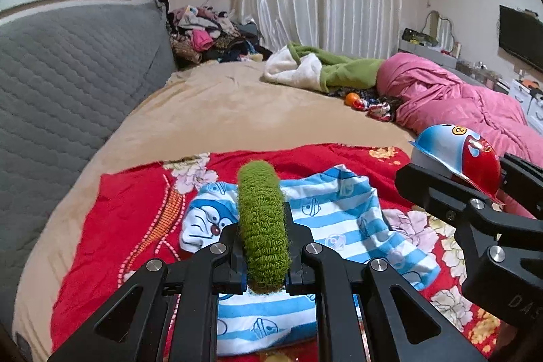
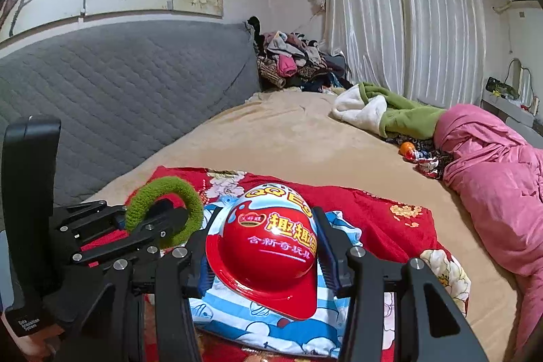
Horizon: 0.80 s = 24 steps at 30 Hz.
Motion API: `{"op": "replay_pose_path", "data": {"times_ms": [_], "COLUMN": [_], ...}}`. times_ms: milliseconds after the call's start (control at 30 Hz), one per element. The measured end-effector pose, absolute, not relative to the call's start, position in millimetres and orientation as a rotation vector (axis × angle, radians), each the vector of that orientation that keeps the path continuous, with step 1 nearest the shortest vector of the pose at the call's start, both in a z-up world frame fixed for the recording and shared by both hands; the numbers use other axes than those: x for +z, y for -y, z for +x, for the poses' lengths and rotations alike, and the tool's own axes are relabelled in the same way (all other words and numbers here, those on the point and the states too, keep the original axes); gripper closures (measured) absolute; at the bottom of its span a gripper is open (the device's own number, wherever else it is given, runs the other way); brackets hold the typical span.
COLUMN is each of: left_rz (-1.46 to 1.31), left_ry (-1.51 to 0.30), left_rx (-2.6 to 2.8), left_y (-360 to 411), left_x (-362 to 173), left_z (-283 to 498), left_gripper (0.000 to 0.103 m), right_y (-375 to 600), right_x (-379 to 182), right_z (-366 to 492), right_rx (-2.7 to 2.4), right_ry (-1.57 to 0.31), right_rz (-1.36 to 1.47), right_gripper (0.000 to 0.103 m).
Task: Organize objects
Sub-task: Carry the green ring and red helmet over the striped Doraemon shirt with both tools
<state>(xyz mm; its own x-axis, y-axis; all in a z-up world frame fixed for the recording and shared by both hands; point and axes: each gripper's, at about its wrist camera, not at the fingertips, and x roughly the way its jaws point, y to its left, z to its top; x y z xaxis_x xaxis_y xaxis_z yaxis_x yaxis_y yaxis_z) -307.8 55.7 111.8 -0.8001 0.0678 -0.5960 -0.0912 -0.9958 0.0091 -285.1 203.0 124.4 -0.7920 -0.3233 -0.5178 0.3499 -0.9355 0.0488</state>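
Observation:
My left gripper [image 1: 264,236] is shut on a fuzzy green ring [image 1: 259,189], which stands upright between the jaws. My right gripper [image 2: 266,236] is shut on a red and blue egg-shaped toy pack [image 2: 271,260] with a flat rim. Both hang side by side over a blue-and-white striped cartoon garment [image 1: 342,209] that lies on a red flowered cloth [image 1: 129,219] on the bed. In the right wrist view the left gripper [image 2: 166,212] with the green ring [image 2: 195,209] is at the left. In the left wrist view the right gripper [image 1: 471,182] with the egg pack [image 1: 451,145] is at the right.
A beige sheet [image 1: 220,111] covers the bed, against a grey quilted headboard [image 1: 68,73]. At the far end lie a pink quilt [image 1: 458,104], a green and white blanket [image 1: 305,67], a small orange ball [image 1: 352,98] and a pile of clothes [image 1: 207,33].

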Motion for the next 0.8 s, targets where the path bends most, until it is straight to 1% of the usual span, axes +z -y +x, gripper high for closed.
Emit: {"op": "replay_pose_path", "data": {"times_ms": [367,800], "left_rz": [-1.073,-1.2], "left_ry": [-0.027,-0.065], "left_rx": [2.858,2.819], "left_y": [-58.3,-62.6], "left_x": [50.2,-8.9], "left_z": [-361.9,-410.7], "left_gripper": [0.089,0.089], "right_y": [-201.9,-198.1], "right_x": [69.3,4.7], "right_z": [-348.0,-400.6], "right_rx": [-2.671,-2.628], "right_ry": [-0.074,-0.074], "right_rz": [0.899,1.061], "right_gripper": [0.053,0.053]}}
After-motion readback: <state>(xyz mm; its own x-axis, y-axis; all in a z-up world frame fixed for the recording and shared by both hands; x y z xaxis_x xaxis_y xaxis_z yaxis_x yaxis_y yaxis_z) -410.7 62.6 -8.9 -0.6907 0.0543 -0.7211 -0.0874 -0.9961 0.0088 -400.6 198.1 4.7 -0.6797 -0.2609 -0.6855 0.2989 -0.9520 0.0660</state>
